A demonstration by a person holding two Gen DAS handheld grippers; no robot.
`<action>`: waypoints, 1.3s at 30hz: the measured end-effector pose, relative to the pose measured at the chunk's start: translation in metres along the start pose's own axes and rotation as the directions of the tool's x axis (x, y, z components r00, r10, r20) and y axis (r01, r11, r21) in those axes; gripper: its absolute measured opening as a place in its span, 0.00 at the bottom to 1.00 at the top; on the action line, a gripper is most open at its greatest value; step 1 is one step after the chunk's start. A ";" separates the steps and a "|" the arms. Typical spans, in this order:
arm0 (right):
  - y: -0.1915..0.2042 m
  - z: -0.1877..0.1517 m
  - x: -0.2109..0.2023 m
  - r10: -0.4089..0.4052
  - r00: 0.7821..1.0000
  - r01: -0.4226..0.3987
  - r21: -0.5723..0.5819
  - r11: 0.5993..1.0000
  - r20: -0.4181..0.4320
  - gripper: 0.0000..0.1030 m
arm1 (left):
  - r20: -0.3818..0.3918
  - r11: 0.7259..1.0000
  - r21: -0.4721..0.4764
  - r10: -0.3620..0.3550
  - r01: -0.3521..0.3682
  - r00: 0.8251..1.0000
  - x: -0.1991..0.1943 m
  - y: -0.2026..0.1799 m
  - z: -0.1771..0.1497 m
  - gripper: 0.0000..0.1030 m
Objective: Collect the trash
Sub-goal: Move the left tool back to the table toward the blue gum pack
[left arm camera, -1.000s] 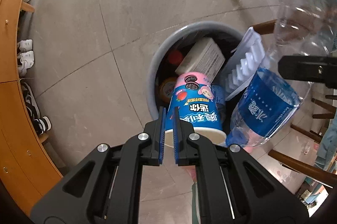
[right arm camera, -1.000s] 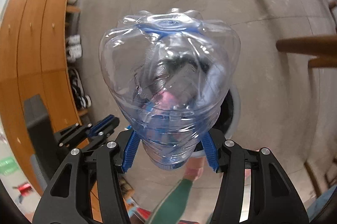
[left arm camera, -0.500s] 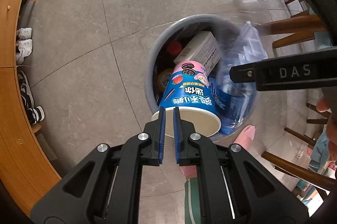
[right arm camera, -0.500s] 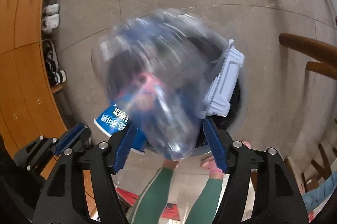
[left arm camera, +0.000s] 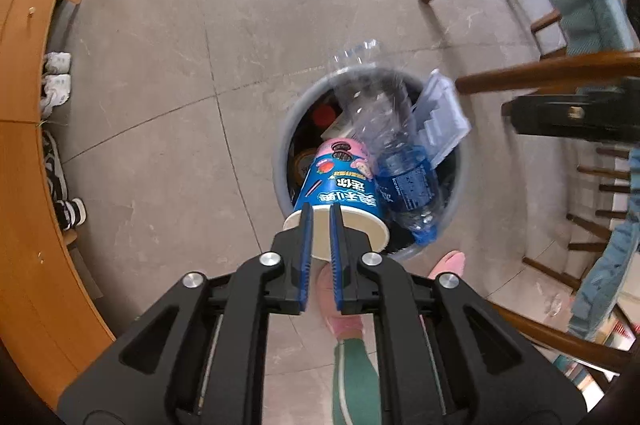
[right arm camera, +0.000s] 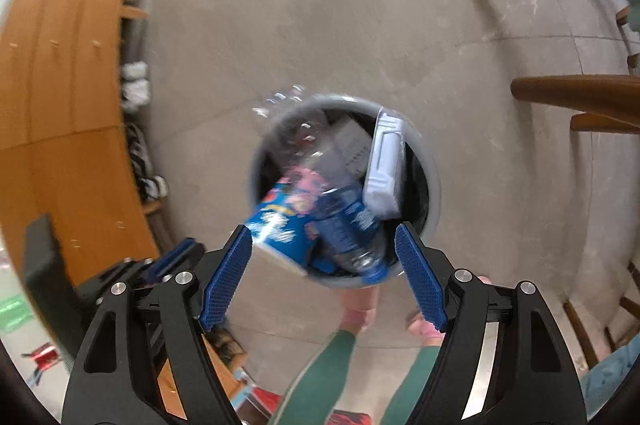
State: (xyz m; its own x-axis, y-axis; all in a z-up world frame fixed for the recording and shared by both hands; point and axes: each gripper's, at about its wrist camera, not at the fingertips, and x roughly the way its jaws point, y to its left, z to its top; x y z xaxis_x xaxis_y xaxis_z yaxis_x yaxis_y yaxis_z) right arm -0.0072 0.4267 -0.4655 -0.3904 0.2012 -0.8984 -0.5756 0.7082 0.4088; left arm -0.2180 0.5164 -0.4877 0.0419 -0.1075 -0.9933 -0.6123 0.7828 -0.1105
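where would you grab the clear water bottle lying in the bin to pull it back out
By the clear upper body, coming from above the bin. The bottle lies slanted, its clear base poking past the far rim, while its blue-labelled end is wedged low beside the snack cup.

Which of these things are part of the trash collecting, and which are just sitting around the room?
Part of the job:
- grey trash bin
- clear plastic bottle in the bin
- blue snack cup, pinched by the left gripper
- right gripper, opening, nothing between its jaws

Just lying about:
- wooden chairs
- shoes
- wooden cabinet
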 end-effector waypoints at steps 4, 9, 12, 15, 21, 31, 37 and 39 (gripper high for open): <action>0.014 -0.019 -0.072 0.078 0.993 -0.078 -0.002 0.997 0.092 0.72 | 0.041 0.999 -0.010 0.038 -0.038 0.998 -0.054 -0.003 0.001 0.10; 0.029 -0.047 -0.171 0.141 0.970 -0.139 -0.027 0.990 0.199 0.72 | 0.132 0.995 -0.023 0.097 -0.095 0.987 -0.148 -0.010 0.005 0.14; 0.033 -0.065 -0.221 0.154 0.956 -0.147 -0.046 0.988 0.251 0.72 | 0.189 0.994 -0.018 0.111 -0.110 0.976 -0.200 -0.020 0.007 0.23; 0.031 -0.083 -0.261 0.158 0.943 -0.149 -0.055 0.987 0.292 0.72 | 0.229 0.991 -0.001 0.131 -0.135 0.965 -0.239 -0.033 0.009 0.23; 0.017 -0.118 -0.324 0.163 0.915 -0.156 -0.047 0.987 0.369 0.72 | 0.303 0.988 0.042 0.129 -0.148 0.944 -0.307 -0.067 0.006 0.41; -0.039 -0.173 -0.419 0.123 0.834 -0.185 0.063 0.981 0.538 0.72 | 0.430 0.963 0.216 0.052 -0.159 0.901 -0.392 -0.166 0.012 0.58; -0.092 -0.218 -0.455 0.028 0.797 -0.170 0.180 0.969 0.604 0.72 | 0.452 0.912 0.382 -0.042 -0.151 0.891 -0.411 -0.248 0.007 0.64; -0.115 -0.236 -0.465 -0.011 0.786 -0.168 0.231 0.958 0.619 0.72 | 0.441 0.885 0.441 -0.072 -0.147 0.894 -0.412 -0.279 0.004 0.65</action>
State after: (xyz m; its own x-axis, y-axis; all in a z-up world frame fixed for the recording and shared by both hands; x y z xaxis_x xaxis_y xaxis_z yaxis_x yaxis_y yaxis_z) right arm 0.0708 0.0914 -0.0571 0.1442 0.5687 -0.8098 -0.3196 0.8013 0.5058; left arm -0.0618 0.3448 -0.0476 0.4298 0.1181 -0.8952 -0.1997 0.9793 0.0333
